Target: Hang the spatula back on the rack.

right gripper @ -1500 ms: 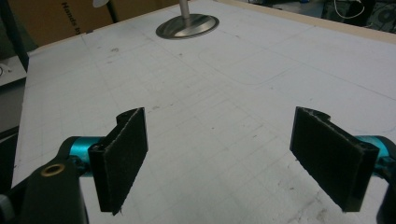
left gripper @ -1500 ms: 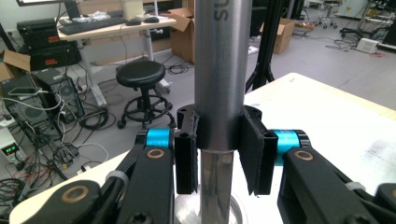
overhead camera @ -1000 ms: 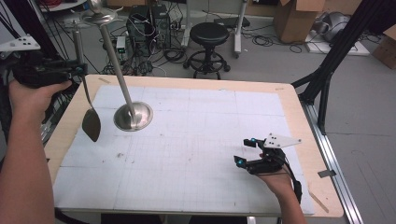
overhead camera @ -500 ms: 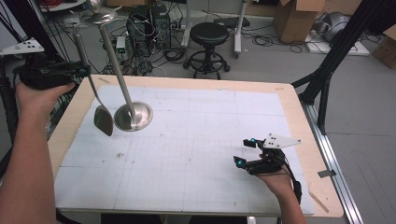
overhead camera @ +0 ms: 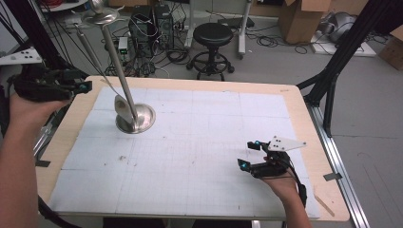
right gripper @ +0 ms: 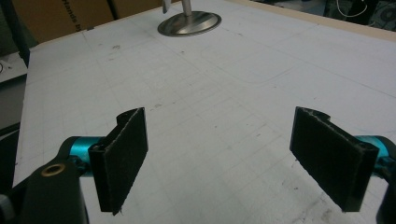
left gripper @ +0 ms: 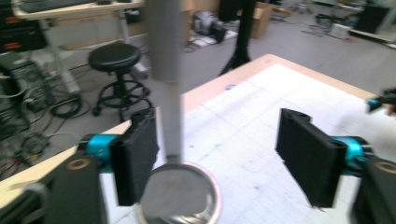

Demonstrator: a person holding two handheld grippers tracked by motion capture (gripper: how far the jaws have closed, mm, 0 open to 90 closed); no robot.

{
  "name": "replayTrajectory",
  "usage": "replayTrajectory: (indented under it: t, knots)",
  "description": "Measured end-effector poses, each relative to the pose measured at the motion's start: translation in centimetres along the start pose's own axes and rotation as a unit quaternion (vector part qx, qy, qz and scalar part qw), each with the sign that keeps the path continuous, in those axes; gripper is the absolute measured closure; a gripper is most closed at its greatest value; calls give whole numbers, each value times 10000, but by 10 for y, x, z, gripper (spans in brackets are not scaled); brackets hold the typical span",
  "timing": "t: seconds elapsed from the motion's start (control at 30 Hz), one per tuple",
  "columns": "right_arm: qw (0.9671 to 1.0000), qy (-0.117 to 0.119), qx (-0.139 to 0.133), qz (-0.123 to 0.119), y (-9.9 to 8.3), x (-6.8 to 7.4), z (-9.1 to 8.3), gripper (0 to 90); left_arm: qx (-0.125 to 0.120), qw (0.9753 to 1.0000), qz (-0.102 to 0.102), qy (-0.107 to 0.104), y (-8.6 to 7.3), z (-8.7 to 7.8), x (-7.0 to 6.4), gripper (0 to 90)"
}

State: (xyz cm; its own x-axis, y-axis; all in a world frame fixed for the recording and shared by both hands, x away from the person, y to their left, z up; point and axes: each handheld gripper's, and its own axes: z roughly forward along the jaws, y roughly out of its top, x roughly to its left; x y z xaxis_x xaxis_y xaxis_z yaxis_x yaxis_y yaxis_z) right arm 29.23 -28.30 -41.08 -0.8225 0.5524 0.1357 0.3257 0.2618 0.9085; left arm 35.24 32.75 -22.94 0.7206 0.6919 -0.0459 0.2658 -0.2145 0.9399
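1. Since the earlier frames, the long-handled spoon has swung in from the left edge of the table. Its bowl now rests against the pole of the metal stand. The right gripper has stayed put.
2. Nearest the person, at the table's front right, a hand holds the right gripper low over the white gridded mat. Its jaws are spread wide with nothing between them.
3. Farther back at the left edge, the other hand holds the left gripper in the air, pointing toward the stand. Its jaws are also spread and empty.
4. The stand sits on the mat's far left part, its round base flat and its pole leaning slightly. The spoon's thin handle slants up toward the disc at the pole's top. The join up there is too small to make out.
5. Beyond the wooden table are a black stool, cables and cardboard boxes on the floor.
6. Progress, as a judgement: the spoon appears to be hung on the stand and let go, so the main work looks done. What is left is drawing the left gripper away and letting the spoon settle.
7. Count: one spoon, one stand, two grippers, one stool.
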Motion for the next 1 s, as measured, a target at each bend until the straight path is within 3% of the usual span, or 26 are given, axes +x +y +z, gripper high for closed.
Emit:
replayTrajectory:
  t: [0.07, 0.17, 0.33, 0.43, 0.6, 0.8, 1.0]
  knots:
    - [10000, 0, -4, -48, 0, 0, 0, 181, 37, 9999, 124, -85, -5, 2, -10, 239]
    - [10000, -3, -11, -18, 0, 0, 0, 181, -59, 9994, 139, -309, -15, 6, -21, 227]
    - [10000, -29, -31, -40, 0, 0, -1, 181, -384, 9983, -6, -437, -34, 9, -33, 218]
    - [10000, -18, -37, -17, 1, 1, -1, 181, -461, 9977, -38, -500, -44, 12, -38, 218]
    - [10000, -16, -1, -27, 1, 1, 1, 181, -332, 9978, 43, -569, -54, 20, -46, 217]
    - [10000, -14, -19, -33, 1, 0, 0, 181, -365, 9972, 152, -640, -68, 26, -59, 214]
    - [10000, -15, -6, -28, 0, 1, 0, 181, -356, 9962, 85, -789, -91, 31, -68, 187]
